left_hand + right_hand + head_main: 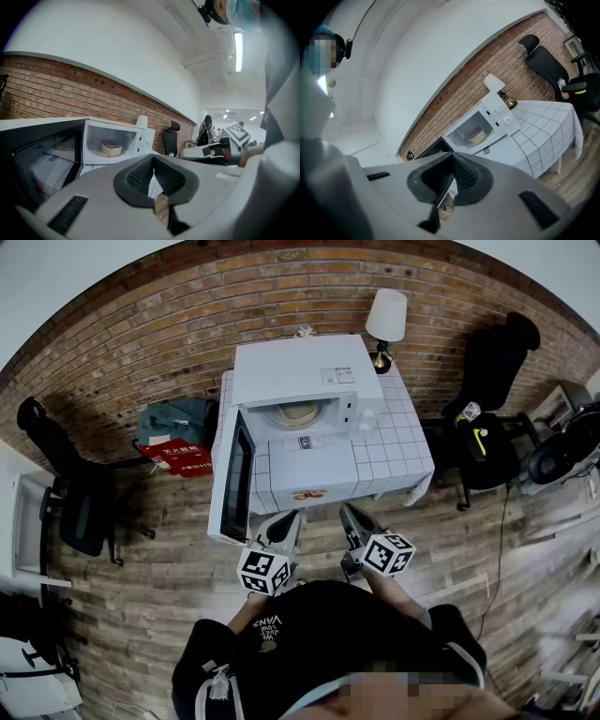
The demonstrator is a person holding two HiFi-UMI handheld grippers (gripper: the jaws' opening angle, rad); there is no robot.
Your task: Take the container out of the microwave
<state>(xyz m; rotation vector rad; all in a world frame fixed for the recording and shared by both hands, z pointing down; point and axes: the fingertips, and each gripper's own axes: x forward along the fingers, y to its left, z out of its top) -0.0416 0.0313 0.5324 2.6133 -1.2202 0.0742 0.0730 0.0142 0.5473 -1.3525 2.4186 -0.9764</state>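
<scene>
The microwave [295, 381] is seen on a white tiled worktop [394, 442], and its door [234, 474] is already swung fully open to the microwave's left, so the cavity is exposed. The container [298, 414], a pale round tub, is seen inside the microwave, resting at the middle of the cavity floor; it has not been touched. The left gripper [286, 517] and the right gripper [349, 512] are held side by side in front of the microwave, well apart from it and short of the worktop's front edge, both aimed roughly toward the open cavity. The fingers of each gripper are pressed together, and nothing is pinched between them in either gripper view. The task is therefore judged to be at an early stage: the opening of the door is done, while the reach, the grasp and the withdrawal are all left. One gripper's fingers would have to be spread before the cavity is entered, then closed on the container's wall or rim, and the container drawn straight out past the door. Clearance at the open door beside the left gripper is judged the likeliest point of trouble.
</scene>
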